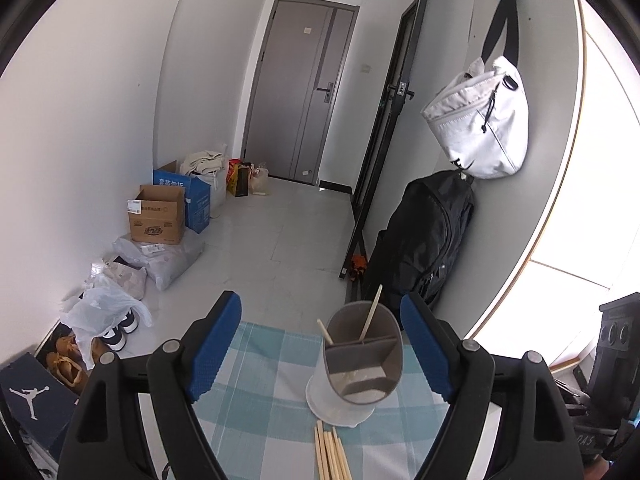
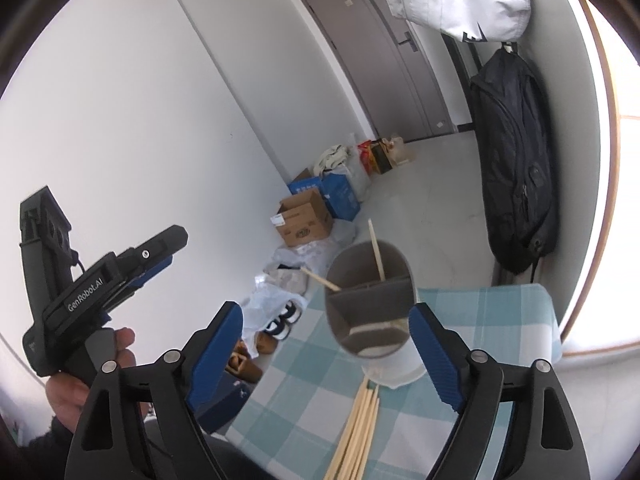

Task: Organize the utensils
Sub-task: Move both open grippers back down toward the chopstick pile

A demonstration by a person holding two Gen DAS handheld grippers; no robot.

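Low in the left wrist view, the utensil holder (image 1: pixel 356 364) stands on the checked cloth (image 1: pixel 264 384) of the surface, a grey divided insert in a pale cup, with two chopsticks (image 1: pixel 370 314) leaning out of its far compartment. Its base hides the tips of the loose chopsticks (image 1: pixel 332 456) lying just in front of it; that bundle runs off the bottom edge of the frame, so its full length cannot be seen. The left gripper (image 1: pixel 320 344) is spread wide, its blue pads flanking the holder without touching it, nothing between the pads but the holder's upper rim in the line of sight.

From the right wrist view the same holder (image 2: pixel 370 308) sits at lower centre, slightly blurred, and the loose bundle (image 2: pixel 360 428) fans toward the bottom edge, again cut off. The right gripper (image 2: pixel 328 352) is also spread, empty, its right pad close beside the holder's wall. At the left of this frame the left gripper (image 2: pixel 160 254) shows side-on, held by a hand (image 2: pixel 80 384) partly hidden behind the right gripper's frame.

The cloth's far edge lies just behind the holder, with the floor beyond; its left edge drops off toward shoes (image 2: pixel 284 320) and bags. Open cloth lies left of the holder.
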